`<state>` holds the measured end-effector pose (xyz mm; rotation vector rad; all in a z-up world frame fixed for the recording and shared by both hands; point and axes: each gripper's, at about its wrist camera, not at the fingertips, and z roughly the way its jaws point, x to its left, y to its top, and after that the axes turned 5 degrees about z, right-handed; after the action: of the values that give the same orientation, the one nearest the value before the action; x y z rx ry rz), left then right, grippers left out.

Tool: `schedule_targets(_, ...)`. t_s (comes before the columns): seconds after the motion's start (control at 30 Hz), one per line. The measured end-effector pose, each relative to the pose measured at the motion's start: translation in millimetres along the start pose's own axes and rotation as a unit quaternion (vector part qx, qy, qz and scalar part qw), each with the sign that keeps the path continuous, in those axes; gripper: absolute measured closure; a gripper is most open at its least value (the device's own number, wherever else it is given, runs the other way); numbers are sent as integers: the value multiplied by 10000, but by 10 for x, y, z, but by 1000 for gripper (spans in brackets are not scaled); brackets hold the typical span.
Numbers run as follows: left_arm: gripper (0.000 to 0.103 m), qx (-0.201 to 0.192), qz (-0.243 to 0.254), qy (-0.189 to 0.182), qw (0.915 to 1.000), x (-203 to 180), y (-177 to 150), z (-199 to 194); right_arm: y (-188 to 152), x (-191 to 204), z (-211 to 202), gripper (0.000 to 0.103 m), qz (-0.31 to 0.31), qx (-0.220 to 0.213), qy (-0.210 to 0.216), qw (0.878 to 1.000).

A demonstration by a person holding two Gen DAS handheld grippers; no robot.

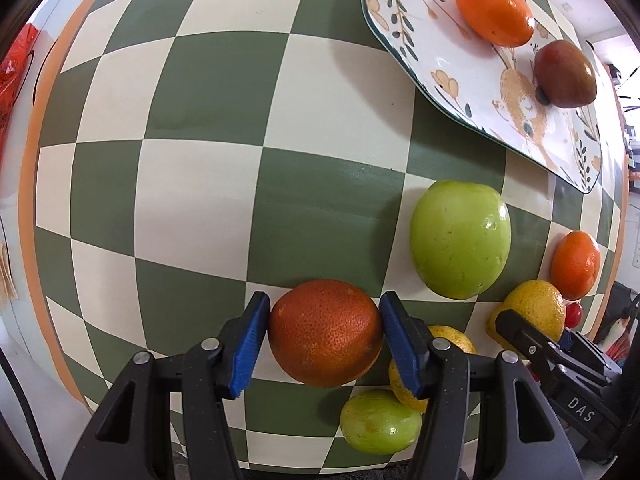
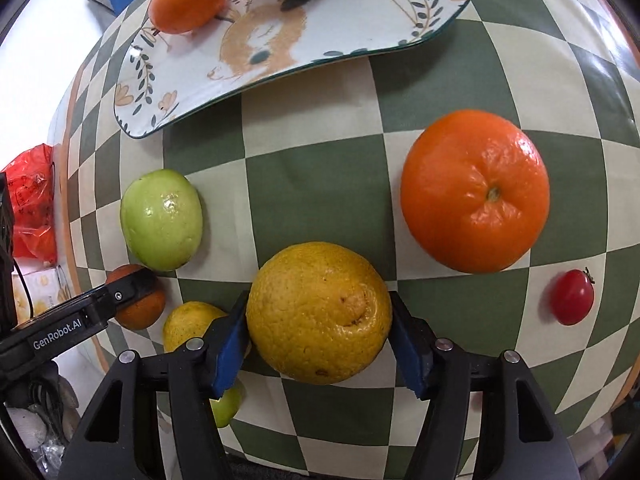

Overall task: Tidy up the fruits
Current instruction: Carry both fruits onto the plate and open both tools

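Note:
My left gripper (image 1: 325, 330) is shut on a dark orange (image 1: 325, 333), both blue pads against its sides. My right gripper (image 2: 319, 330) is shut on a yellow orange (image 2: 319, 312), pads touching it left and right. The patterned plate (image 1: 404, 12), also in the right wrist view (image 2: 360, 20), holds a small orange fruit (image 1: 494, 8) and a dark red fruit (image 1: 565, 74). On the cloth lie a large green fruit (image 1: 460, 238), a small green fruit (image 1: 380, 422), another yellow fruit (image 2: 190, 322), a bright mandarin (image 2: 475, 190) and a cherry tomato (image 2: 571, 297).
The fruit lies on a round table with a green and cream checked cloth (image 1: 208, 160). A red plastic bag (image 2: 34, 204) lies beyond the table's left edge. The left gripper's body (image 2: 72, 324) reaches in at the left of the right wrist view.

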<state>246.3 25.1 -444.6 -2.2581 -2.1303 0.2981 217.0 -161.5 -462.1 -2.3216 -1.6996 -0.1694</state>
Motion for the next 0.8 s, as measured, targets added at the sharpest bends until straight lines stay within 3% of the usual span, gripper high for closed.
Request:
schedule_targets(0.37,49,-47,137,122,9998,-48,-5,-22,17,96,38,37,-208,34,-135,9997)
schedule_targets(0.53,49,-387,19,-233,9990,-23,34,-450,-41,120,-48,37,-85,146,301,9994)
schedule_targets(0.7,49,-924,169,-395,9948,-178,357,-1019,104,178,-522,37,5,-272,800,9964)
schedule_targets(0.8,49,-1047,241,-309,9937,-267,675,-1136,349,179,-791,37,29,-590,858,9946)
